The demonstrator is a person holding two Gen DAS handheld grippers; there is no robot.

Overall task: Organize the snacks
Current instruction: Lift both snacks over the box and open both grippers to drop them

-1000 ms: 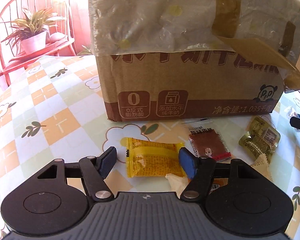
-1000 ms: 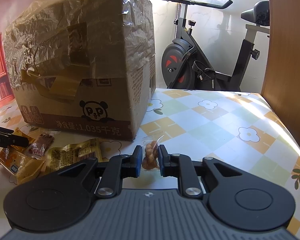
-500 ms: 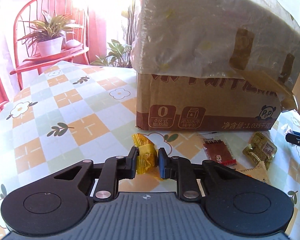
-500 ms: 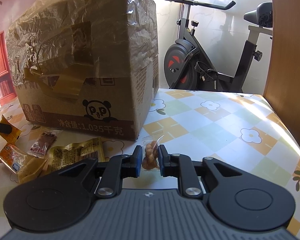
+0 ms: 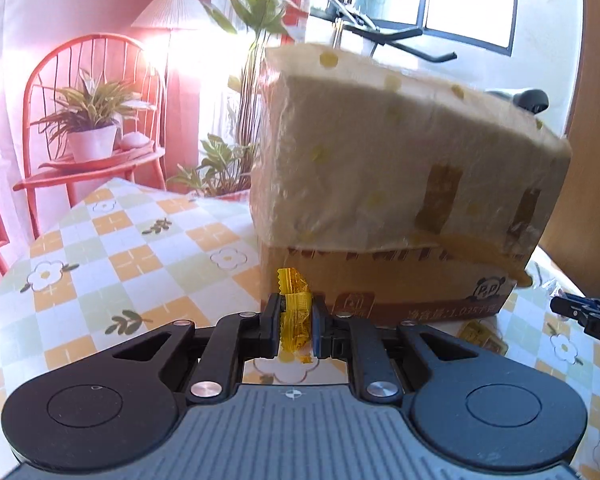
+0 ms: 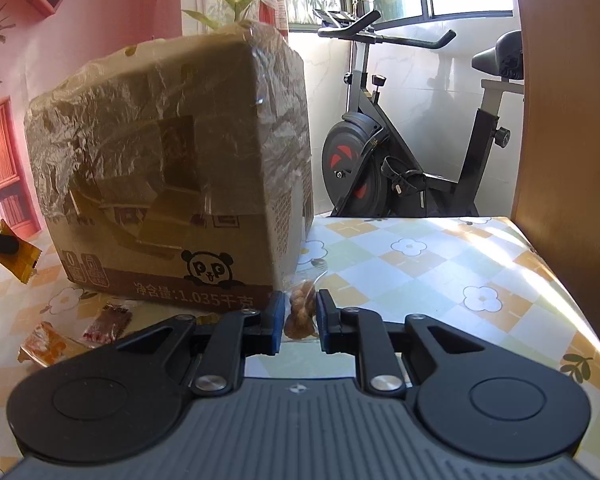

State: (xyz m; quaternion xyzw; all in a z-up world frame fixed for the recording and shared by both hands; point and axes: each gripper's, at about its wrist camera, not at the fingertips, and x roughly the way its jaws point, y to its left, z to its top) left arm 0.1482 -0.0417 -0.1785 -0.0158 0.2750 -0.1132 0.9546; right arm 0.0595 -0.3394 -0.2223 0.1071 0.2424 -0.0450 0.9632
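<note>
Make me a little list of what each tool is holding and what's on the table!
left tool: shut on yellow snack packet, lifted off the table
right tool: shut on clear bag of brown twisted snacks
big thing: cardboard box under crinkly plastic
table: flowered checked cloth
loose snacks: red packet, orange packet

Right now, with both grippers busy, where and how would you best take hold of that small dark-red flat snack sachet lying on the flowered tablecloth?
Grip the small dark-red flat snack sachet across its narrow width, coming from above. It lies flat on the flowered tablecloth, so only its edges offer purchase, and the orange snack packet beside it leaves the other sides freer. A shallow approach would probably just push it along.
</note>
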